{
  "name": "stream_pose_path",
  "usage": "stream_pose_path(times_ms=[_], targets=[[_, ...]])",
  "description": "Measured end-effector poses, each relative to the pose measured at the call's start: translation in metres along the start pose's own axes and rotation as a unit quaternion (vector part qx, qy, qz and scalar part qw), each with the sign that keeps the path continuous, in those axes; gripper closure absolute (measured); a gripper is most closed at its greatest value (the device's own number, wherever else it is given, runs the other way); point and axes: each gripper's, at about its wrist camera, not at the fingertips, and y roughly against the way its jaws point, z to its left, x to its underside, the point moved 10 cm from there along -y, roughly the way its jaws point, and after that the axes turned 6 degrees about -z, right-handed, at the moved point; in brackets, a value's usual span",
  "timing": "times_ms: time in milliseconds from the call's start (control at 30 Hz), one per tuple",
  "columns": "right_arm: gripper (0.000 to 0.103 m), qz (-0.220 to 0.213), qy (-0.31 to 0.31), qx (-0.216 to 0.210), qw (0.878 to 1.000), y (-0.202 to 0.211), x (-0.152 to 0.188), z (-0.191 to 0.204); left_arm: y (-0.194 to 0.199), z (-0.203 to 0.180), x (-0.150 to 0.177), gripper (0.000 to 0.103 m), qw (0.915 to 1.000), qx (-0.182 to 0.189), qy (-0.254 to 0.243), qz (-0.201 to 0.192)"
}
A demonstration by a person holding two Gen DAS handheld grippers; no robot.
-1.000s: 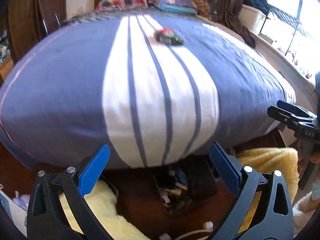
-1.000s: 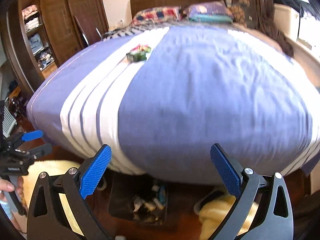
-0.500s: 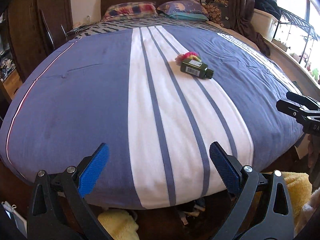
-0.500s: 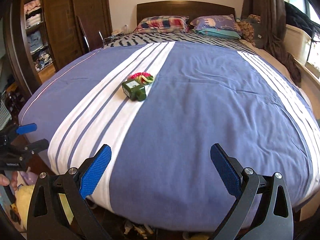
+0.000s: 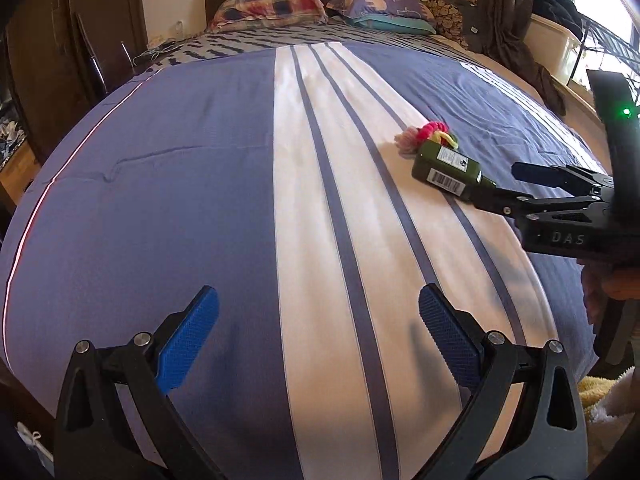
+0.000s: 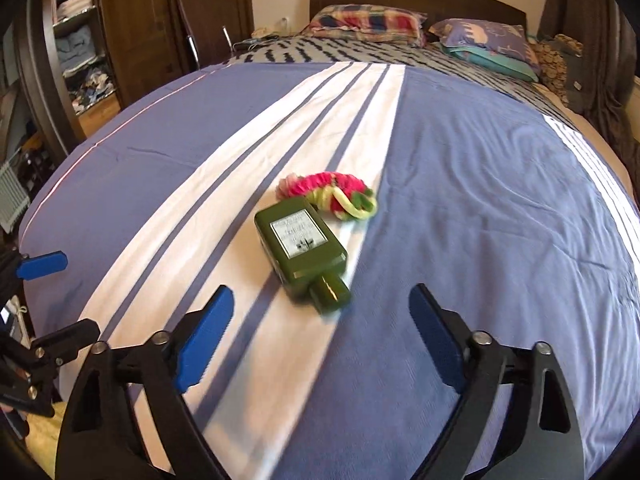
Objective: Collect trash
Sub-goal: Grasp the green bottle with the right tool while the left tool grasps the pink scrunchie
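A flat green bottle [image 6: 304, 246] with a white label lies on its side on the bed's white stripe; it also shows in the left wrist view [image 5: 446, 170]. A pink, yellow and green knitted ring [image 6: 336, 194] lies just behind it, touching it, and shows in the left wrist view [image 5: 424, 136]. My right gripper [image 6: 320, 320] is open and empty, its jaws spread just in front of the bottle's cap. My left gripper [image 5: 316, 320] is open and empty over the bedspread, well left of the bottle.
The blue and white striped bedspread [image 5: 200, 200] covers a wide bed. Pillows [image 6: 368, 24] lie at the headboard. A wooden wardrobe [image 6: 120, 32] stands on the left. Curtains and a windowsill [image 5: 560, 48] are on the right. A yellow fluffy rug [image 5: 600, 396] lies by the bed.
Both grippers have risen from floor level by the foot of the bed and moved forward over it. The right gripper has come close to the bottle. Both stay open.
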Motion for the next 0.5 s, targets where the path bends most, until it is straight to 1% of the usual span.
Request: stream_pose_path(times_ms=[167,200,233,267,300,400,500], targets=[[0.029,0.017,0.009,-0.010,1.000,-0.027,-0.008,0.007,-0.019,0.000,-0.018,0.008,1.0000,0.001,-0.007,0.001],[0.035,0.021,0.012,-0.011,1.000,-0.030,-0.008,0.008,-0.023,0.000,-0.021,0.008,1.0000,0.001,-0.008,0.002],[0.038,0.024,0.013,-0.014,1.000,-0.032,-0.007,0.009,-0.025,-0.001,-0.024,0.008,1.0000,0.000,-0.009,0.001],[0.045,0.028,0.013,-0.019,0.999,-0.034,-0.007,0.010,-0.028,-0.003,-0.027,0.008,0.9999,0.001,-0.012,0.001],[0.049,0.029,0.012,-0.026,0.999,-0.034,-0.006,0.011,-0.030,-0.004,-0.029,0.008,0.9999,0.002,-0.014,0.001],[0.049,0.023,0.028,-0.025,0.999,-0.028,-0.005,0.008,-0.038,-0.011,-0.036,0.008,0.9998,0.005,-0.019,0.001],[0.049,0.014,0.036,-0.018,0.999,-0.010,0.000,-0.004,-0.046,-0.022,-0.047,0.008,0.9996,0.012,-0.024,-0.003]])
